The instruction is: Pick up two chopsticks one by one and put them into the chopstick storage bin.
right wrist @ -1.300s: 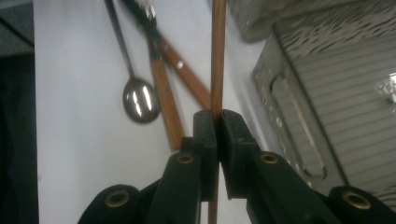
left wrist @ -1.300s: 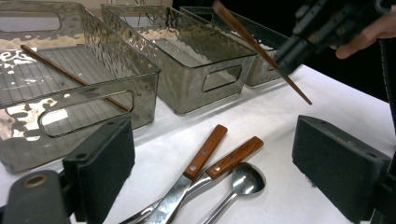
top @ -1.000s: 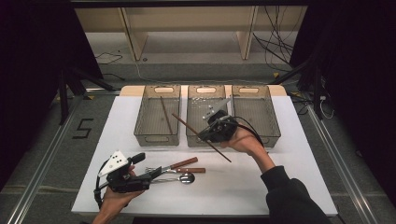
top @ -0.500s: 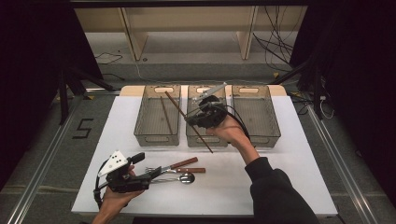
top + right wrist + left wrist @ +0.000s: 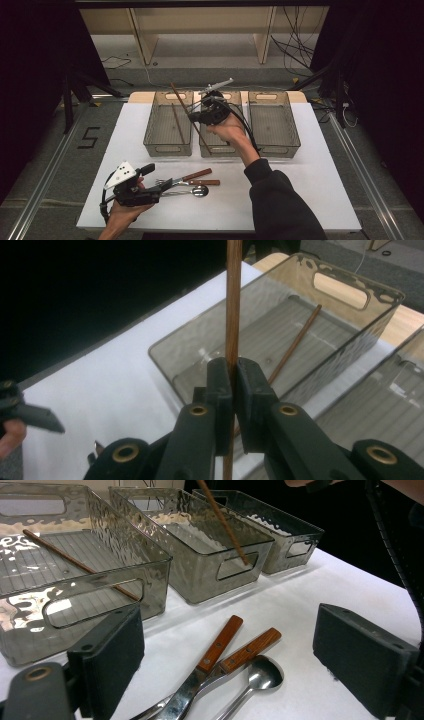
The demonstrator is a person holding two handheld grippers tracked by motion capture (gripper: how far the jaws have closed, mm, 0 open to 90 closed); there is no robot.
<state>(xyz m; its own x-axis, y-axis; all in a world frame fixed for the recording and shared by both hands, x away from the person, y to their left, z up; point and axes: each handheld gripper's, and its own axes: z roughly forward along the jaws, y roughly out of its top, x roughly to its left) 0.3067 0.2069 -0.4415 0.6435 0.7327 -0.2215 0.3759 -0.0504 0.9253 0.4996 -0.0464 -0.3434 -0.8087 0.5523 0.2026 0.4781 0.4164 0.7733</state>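
Right gripper (image 5: 192, 116) now shifted left over the left bin (image 5: 169, 122), fingers pinching a wooden chopstick (image 5: 233, 300), left gripper (image 5: 227, 665) fingers spread over cutlery (image 5: 227, 652).

A single large dark numeral "5" (image 5: 88, 137) was marked on the grey floor left of the white table, seen in the high view, no other readable text, label or brand appeared on anything else
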